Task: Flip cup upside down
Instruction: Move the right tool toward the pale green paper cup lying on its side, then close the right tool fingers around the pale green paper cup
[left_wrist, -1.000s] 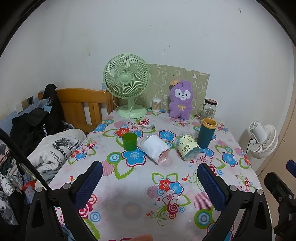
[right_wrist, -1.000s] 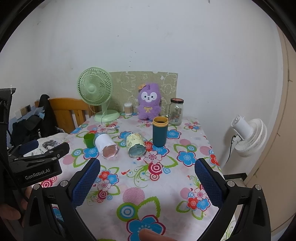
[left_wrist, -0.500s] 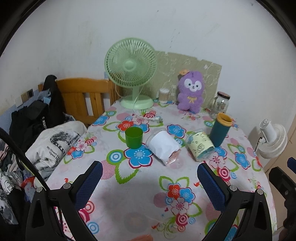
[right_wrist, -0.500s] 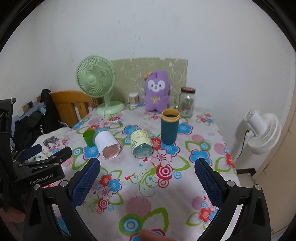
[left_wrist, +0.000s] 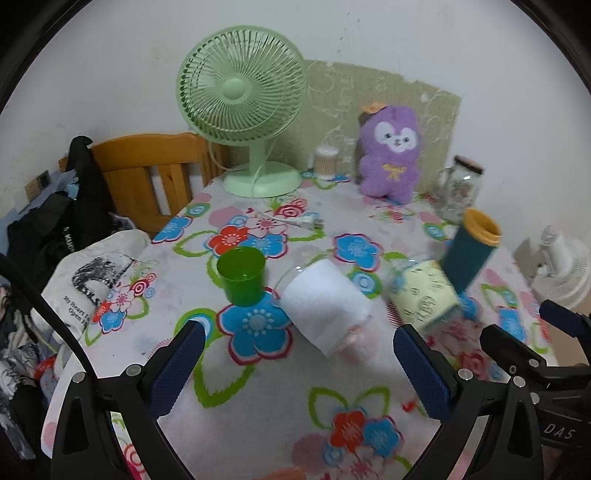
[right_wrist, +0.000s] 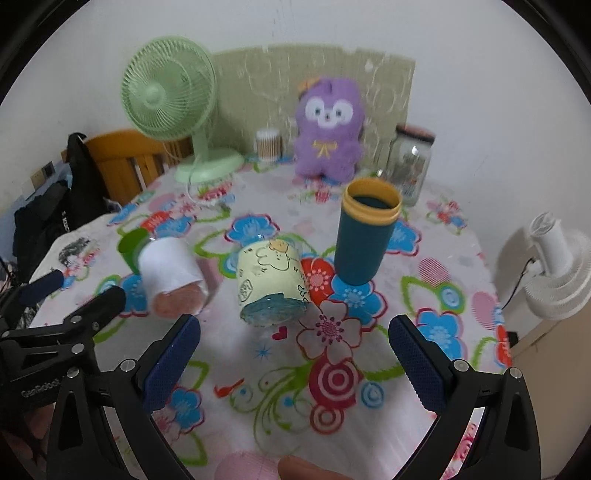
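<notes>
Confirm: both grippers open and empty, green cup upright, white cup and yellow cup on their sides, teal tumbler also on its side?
Not quite. The teal tumbler stands upright, its yellow-rimmed mouth facing up, as the right wrist view shows. The rest holds: left gripper and right gripper open and empty, green cup upright, white cup and yellow cup lying on their sides.

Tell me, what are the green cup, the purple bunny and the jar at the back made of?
The green cup looks like plastic: smooth, solid color, slight shine. The purple bunny is plush fabric, fuzzy all over. The jar seems to be clear glass, since you can see through it; its brownish lid is too blurred to tell.
</notes>
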